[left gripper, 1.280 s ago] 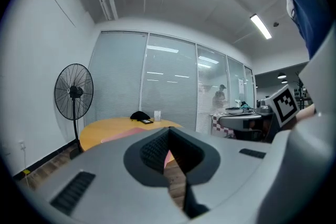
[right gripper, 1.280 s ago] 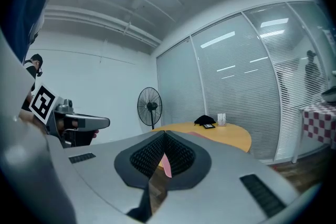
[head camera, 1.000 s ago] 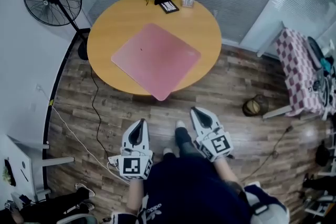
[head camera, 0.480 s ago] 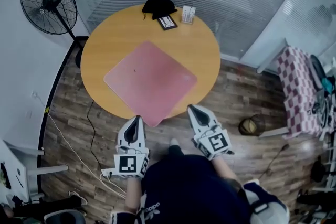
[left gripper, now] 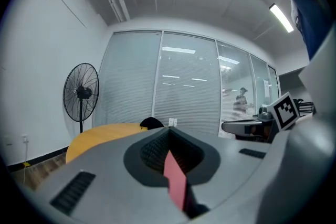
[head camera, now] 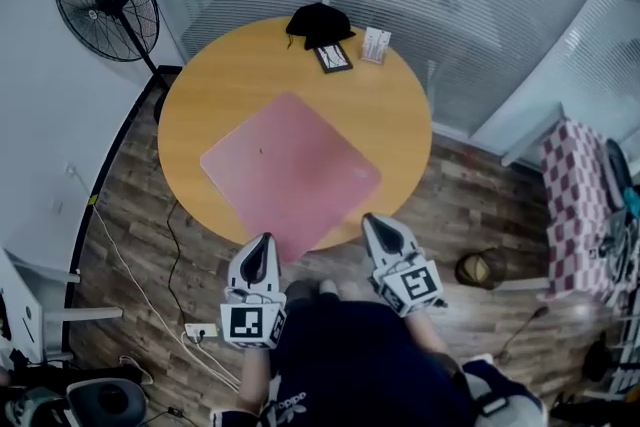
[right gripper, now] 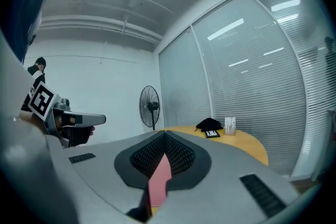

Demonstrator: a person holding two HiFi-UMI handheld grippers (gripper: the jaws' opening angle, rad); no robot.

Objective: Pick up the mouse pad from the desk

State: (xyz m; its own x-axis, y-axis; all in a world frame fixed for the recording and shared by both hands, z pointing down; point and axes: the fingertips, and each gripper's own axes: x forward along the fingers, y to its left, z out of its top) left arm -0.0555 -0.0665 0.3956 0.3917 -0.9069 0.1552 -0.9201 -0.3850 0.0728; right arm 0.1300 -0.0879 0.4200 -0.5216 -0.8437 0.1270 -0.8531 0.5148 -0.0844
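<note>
The pink mouse pad point(head camera: 290, 173) is lying flat on the round desk point(head camera: 400, 115), with one corner poking out over the near rim. The left gripper point(head camera: 262, 247) is hovering just left of that corner and the right gripper point(head camera: 378, 225) just right of it, so the corner is sitting between the two. Both are showing jaws pressed together, gripping nothing. Each gripper view is catching only a thin pink sliver of pad through the slit ahead.

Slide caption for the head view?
Left gripper and right gripper, jaws shut, near the round table's edge where the pink mouse pad lies flat.
</note>
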